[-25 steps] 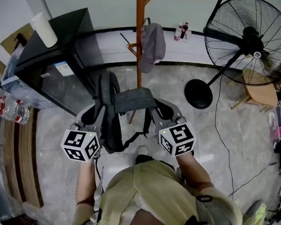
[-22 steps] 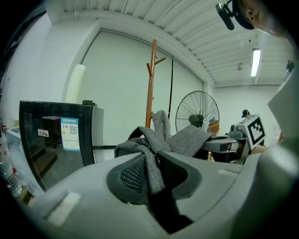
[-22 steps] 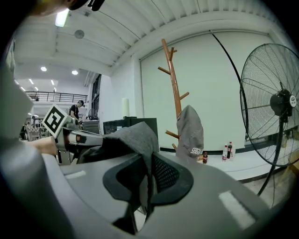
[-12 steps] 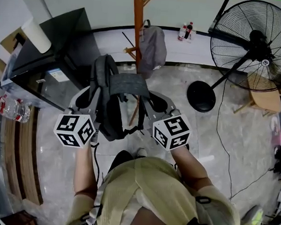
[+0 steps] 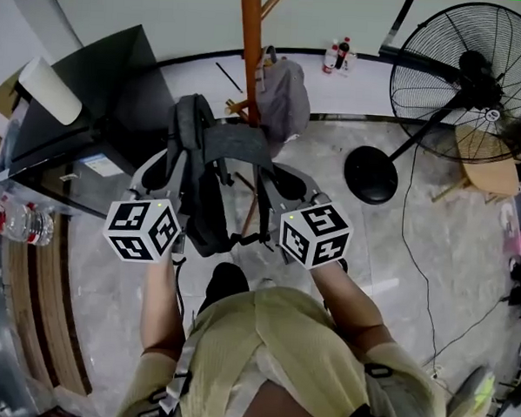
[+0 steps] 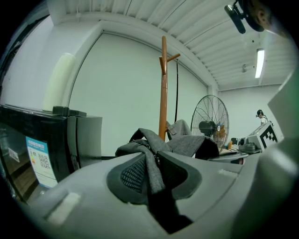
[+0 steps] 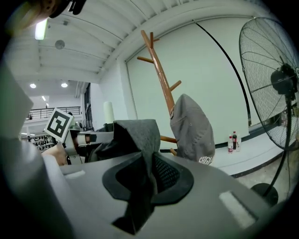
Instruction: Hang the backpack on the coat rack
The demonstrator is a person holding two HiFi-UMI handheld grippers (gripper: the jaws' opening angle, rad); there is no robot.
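The backpack (image 5: pixel 205 192) hung in the air between the two grippers, just short of the coat rack (image 5: pixel 248 54), with its top fabric stretched across. The left hand-held gripper (image 6: pixel 150 175) was clamped on one fold of that fabric and the right hand-held gripper (image 7: pixel 142 182) on another. Doing this step well probably meant raising the top loop above a free peg, clear of the grey cap (image 5: pixel 284 100) on the rack, and gripping firmly until the peg bore the weight.

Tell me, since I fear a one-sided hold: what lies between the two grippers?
The grey backpack: the head view shows it stretched between them, and each gripper view shows its fabric pinched by the left gripper and right gripper.
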